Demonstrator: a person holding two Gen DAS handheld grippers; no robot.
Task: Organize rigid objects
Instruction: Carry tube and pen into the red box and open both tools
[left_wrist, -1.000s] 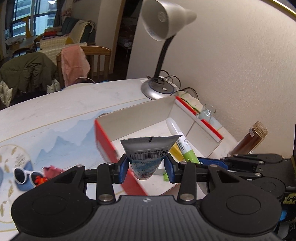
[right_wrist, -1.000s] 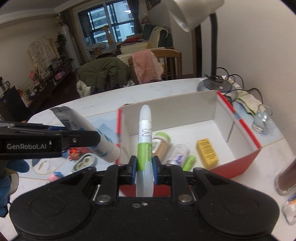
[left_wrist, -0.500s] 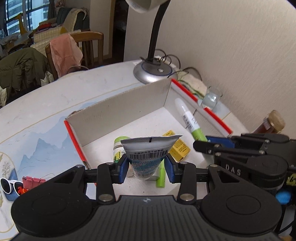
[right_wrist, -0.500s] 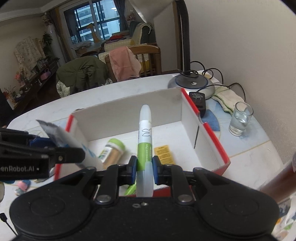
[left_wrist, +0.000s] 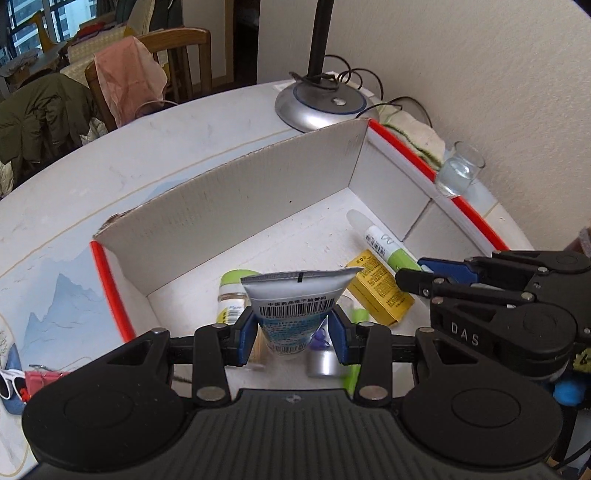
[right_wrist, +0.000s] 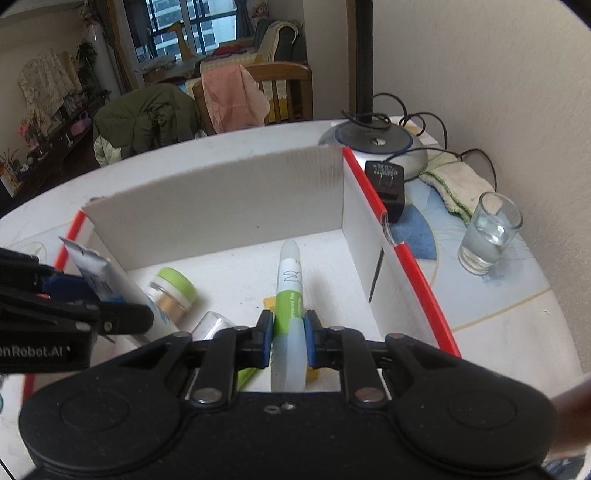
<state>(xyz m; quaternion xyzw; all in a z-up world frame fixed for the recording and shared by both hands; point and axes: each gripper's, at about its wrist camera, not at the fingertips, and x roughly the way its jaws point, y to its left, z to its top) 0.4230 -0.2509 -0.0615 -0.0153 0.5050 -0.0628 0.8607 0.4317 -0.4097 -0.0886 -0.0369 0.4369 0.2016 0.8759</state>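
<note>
Table (left_wrist: 155, 155): round, pale, patterned top; carries all below; lamp base (left_wrist: 321, 105) at its far edge by the wall
Box (left_wrist: 236, 199): open cardboard, red-edged walls; the largest thing on the table, far wall upright, right wall next to a glass (right_wrist: 487, 232) of water that stands outside it
Box floor: holds a green-lidded jar (right_wrist: 173, 291) near the left wall and a yellow packet (left_wrist: 380, 291) toward the middle, both lying down
Left gripper (left_wrist: 293, 332): jaws clamped on a squeeze tube (left_wrist: 295, 306), crimped end up, over the near-left part of the box floor
Right gripper (right_wrist: 290, 339): jaws closed on a green-and-white pen (right_wrist: 290, 295), over the near-right part of the floor
Pen axis: long axis runs from the near wall toward the far wall, tip just above or on the floor; contact cannot be told
Key relation: bare floor lies straight ahead of the pen, between jar and right wall; right hand seems nearer to set down
Likely step: lowering both items for release
</note>
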